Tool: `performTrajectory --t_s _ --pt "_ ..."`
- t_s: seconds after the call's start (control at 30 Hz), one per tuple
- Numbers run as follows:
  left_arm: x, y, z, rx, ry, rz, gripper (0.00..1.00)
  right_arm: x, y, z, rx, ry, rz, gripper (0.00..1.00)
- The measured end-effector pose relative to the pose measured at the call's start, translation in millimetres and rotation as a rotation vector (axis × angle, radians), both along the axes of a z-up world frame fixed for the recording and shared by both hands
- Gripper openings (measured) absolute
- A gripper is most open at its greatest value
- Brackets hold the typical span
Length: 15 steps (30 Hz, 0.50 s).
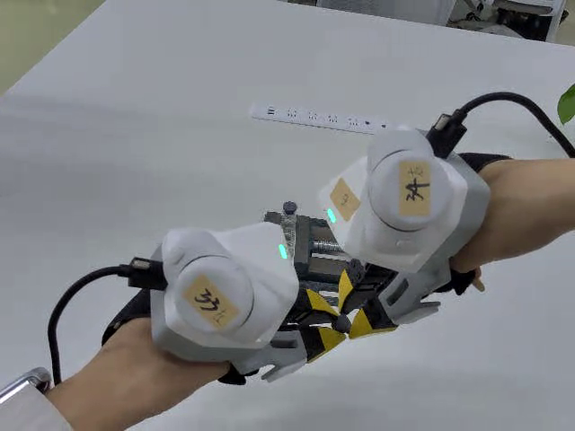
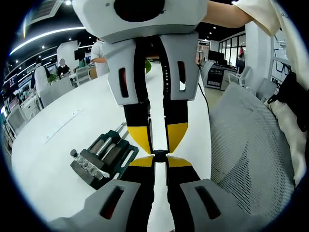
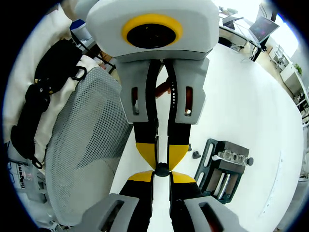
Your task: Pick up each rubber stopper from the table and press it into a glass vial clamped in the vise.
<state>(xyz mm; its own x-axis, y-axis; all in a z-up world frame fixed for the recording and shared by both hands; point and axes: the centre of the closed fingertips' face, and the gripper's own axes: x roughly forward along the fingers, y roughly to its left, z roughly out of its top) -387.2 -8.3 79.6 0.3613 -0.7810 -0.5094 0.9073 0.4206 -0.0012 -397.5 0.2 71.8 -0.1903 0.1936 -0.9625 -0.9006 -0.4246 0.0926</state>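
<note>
Stopper (image 3: pixel 161 169) is being pinched above the worktop (image 1: pixel 180 135), near the vise (image 3: pixel 219 174) on the person's side, at the spot where the tips of both claws are meeting. The left claw (image 2: pixel 160 160) and the right claw (image 3: pixel 161 176) are each being held narrowed to a thin slit on it, tip against tip; which of the two is bearing the load cannot be told. The double hold is probably being used to re-seat the stopper, so that its narrow end is being aimed at a vial before pressing. A second stopper (image 3: pixel 196 154) is lying on the worktop just beside the vise, not yet taken. The vials (image 3: pixel 231 156) are being clamped in a row between the vise jaws, mouths up, so that they are being kept from tipping under a downward push. Whether any vial is already plugged is too small to be judged.
</note>
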Motion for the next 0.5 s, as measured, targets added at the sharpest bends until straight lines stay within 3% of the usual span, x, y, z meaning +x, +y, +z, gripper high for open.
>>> performTrajectory --t_s 0.27,0.5 --pt "-2.2 -0.5 -2.1 -0.001 0.013 -0.007 0.04 -4.0 0.7 1.5 -0.004 0.014 -0.001 0.07" --pt "-1.4 0.5 -0.7 -0.013 0.007 -0.001 0.04 -2.9 1.2 3.0 0.012 0.021 -0.012 0.07"
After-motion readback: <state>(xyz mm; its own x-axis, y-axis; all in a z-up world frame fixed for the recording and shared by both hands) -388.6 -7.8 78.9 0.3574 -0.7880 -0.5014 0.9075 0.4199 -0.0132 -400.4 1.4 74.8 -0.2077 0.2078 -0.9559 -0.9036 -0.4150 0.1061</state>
